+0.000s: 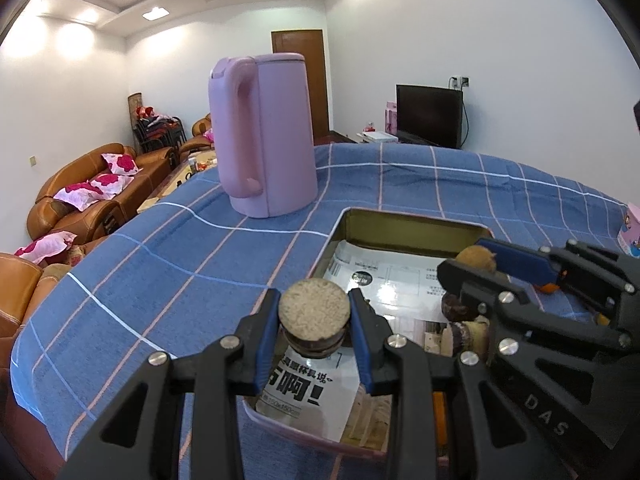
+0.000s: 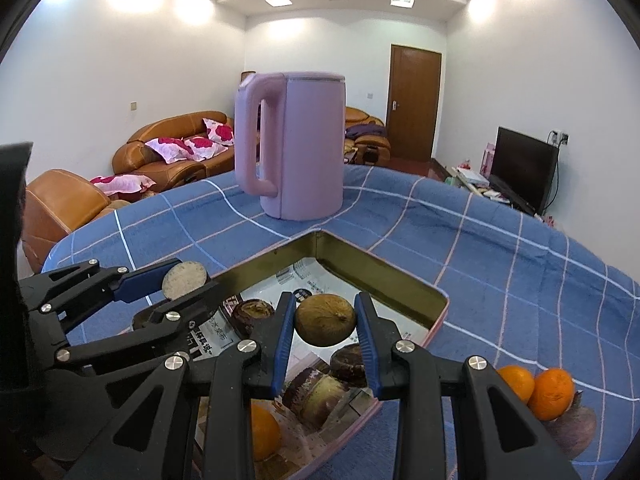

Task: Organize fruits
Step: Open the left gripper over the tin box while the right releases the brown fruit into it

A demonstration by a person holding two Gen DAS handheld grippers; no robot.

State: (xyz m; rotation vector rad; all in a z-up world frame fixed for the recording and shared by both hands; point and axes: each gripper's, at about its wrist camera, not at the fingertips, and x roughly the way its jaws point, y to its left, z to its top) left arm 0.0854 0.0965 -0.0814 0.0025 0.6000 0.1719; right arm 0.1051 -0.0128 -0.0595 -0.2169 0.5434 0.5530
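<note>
My left gripper (image 1: pixel 314 300) is shut on a dark round piece with a pale flat cut top (image 1: pixel 314 314), held above the near corner of the paper-lined metal tray (image 1: pixel 400 222). My right gripper (image 2: pixel 325 308) is shut on a brown round fruit (image 2: pixel 326 322) over the middle of the tray (image 2: pixel 384 276). Each gripper shows in the other's view, the left gripper (image 2: pixel 188 280) at the left and the right gripper (image 1: pixel 472 260) at the right. Inside the tray lie two dark round fruits (image 2: pixel 253 314), a cut stalk piece (image 2: pixel 316 396) and an orange (image 2: pixel 264 432).
A tall pink kettle (image 2: pixel 296 144) stands on the blue checked cloth (image 2: pixel 500 260) just beyond the tray. Two oranges (image 2: pixel 554 394) rest on a purplish root (image 2: pixel 572 426) on the cloth to the tray's right. Sofas and a television stand past the table.
</note>
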